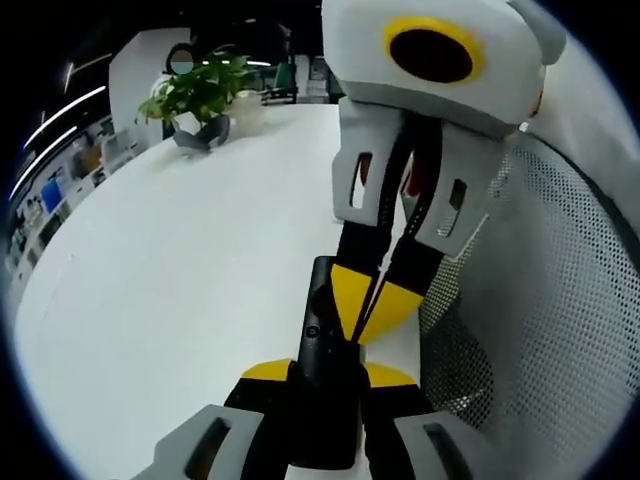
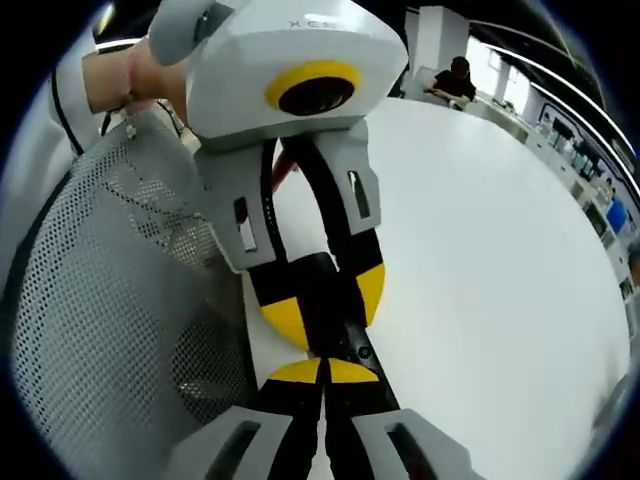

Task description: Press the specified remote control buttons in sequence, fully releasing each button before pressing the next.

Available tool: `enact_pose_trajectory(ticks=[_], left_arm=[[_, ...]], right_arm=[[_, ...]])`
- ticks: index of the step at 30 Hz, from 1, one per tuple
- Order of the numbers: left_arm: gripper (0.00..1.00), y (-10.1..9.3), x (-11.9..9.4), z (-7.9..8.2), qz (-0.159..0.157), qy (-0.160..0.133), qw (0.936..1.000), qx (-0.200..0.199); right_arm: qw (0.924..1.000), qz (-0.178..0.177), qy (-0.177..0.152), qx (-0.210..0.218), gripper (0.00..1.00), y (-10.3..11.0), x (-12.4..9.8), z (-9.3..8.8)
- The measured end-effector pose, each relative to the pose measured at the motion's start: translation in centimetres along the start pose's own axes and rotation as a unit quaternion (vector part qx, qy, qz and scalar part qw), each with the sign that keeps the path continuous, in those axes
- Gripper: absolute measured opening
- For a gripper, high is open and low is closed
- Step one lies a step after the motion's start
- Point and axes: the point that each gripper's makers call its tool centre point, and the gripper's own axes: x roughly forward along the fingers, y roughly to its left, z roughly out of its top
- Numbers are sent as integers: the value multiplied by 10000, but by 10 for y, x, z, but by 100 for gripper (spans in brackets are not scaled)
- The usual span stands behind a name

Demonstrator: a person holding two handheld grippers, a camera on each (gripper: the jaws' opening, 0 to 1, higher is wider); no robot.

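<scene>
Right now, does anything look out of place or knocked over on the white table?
Nothing stands out. The remote sits clamped in the left hand-held gripper, while the right hand-held gripper meets it with jaws together. The potted plant stands upright at the far end of the table; no spills or damage show.

The right gripper [image 2: 322,372] has its yellow-tipped fingers [image 2: 297,372] closed, pressing the black remote control [image 2: 335,315]. Opposite, the left gripper [image 2: 325,305] clamps it over the white desk [image 2: 480,250].
</scene>
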Motion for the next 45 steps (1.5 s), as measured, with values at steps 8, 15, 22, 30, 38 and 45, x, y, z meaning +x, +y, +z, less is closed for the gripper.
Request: enact_pose_trajectory(ticks=[8, 15, 22, 30, 38, 45], left_arm=[[24, 0, -1, -1, -121, -12, 9997, 209], [24, -2, -1, -2, -309, 118, 9976, 603], [24, -3, -2, -2, -352, 84, 9974, 616], [24, -2, -1, -2, -341, 67, 9976, 606], [24, -2, 0, -2, -326, 26, 9977, 585], [24, -2, 0, -2, -289, -25, 9981, 549]], right_arm=[[9989, 200, -220, 364, 0, -2, -3, 1], [9997, 56, -177, 182, 0, -11, -4, 3], [9999, 67, -34, -103, 0, -10, 0, 5], [9985, 150, 400, -346, 0, -11, 2, 6], [9997, 167, 125, -132, 0, -12, 1, 4], [9994, 207, 240, 116, 0, -25, 0, 2]])
